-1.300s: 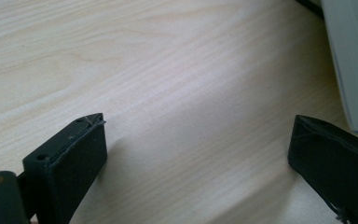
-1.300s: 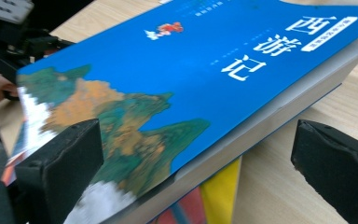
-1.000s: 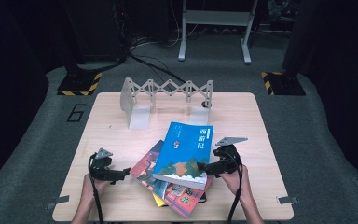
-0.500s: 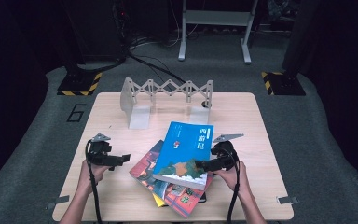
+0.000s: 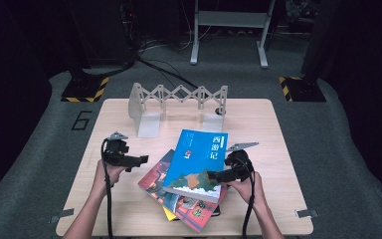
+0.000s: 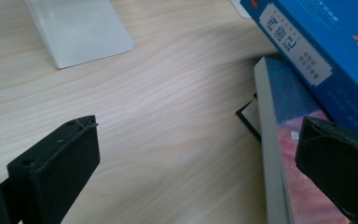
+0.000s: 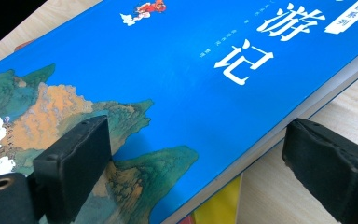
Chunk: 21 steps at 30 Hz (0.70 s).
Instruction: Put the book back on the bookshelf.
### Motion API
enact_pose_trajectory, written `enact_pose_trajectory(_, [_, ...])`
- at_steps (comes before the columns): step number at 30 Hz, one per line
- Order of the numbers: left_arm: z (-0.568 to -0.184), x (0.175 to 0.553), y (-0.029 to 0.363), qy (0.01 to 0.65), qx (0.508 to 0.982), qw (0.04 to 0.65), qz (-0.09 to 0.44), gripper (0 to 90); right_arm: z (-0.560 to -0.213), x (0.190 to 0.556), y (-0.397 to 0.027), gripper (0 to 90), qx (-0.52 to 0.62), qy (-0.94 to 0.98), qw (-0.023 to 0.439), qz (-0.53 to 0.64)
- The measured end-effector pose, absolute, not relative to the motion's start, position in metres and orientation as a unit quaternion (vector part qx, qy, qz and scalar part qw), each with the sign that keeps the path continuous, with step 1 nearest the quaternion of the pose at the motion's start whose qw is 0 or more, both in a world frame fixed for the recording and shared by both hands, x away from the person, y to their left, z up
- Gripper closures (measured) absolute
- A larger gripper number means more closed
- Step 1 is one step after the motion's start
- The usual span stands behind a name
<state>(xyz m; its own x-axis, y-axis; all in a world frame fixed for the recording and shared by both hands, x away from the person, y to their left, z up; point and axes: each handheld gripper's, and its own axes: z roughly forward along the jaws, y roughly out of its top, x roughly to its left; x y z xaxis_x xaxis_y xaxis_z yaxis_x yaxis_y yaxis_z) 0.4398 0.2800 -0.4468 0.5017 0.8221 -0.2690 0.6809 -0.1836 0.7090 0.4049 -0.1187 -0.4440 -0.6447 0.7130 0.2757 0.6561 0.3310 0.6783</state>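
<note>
Item 1. Blue book [image 5: 197, 158]: topmost of a fanned pile of books on the wooden table [image 5: 278, 129]. Cover blue with white Chinese title and a painted mountain scene. Long axis runs away from the person, leaning slightly to the right at the far end. Near right corner sits between the jaws of the right gripper [image 5: 218, 175].

Item 2. Right gripper: held at the book's near right edge, jaws spread. In the right gripper view one jaw lies over the cover picture, the other beyond the page edge above bare table; the book [image 7: 177, 93] extends ahead and to the left of this gripper. No pinch visible yet. This is the nearer hand by far.

Item 3. Left gripper [image 5: 138, 162]: jaws spread, holding nothing, over bare wood. The pile lies to its right, near but not touching; in its own view the blue book [image 6: 326, 60] and the red-covered book [image 6: 303, 177] under it stand past the right jaw.

Item 4. Red-covered book [image 5: 184, 206], with a yellow one beneath: lower pile, skewed against the blue book.

Item 5. Expanding book rack [image 5: 179, 102]: grey, at the far side, ahead of both grippers, well apart from the pile.

Judgement: closing on the blue book falls to the right gripper; the grip would cross the thickness at the corner.
</note>
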Motion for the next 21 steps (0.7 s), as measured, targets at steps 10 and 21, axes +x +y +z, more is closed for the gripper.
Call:
enact_pose_trajectory(10, [-0.440, 0.455, 0.257, 0.476, 0.779, 0.402, 0.076, 0.0, -0.443, 0.409, -0.111, 9.2, 0.406, 0.823, 0.047, 0.395])
enact_pose_trajectory(21, [-0.431, 0.466, 0.242, 0.463, 0.792, 0.389, 0.082, 0.0, -0.441, 0.413, -0.099, 10.1, 0.398, 0.827, 0.050, 0.393])
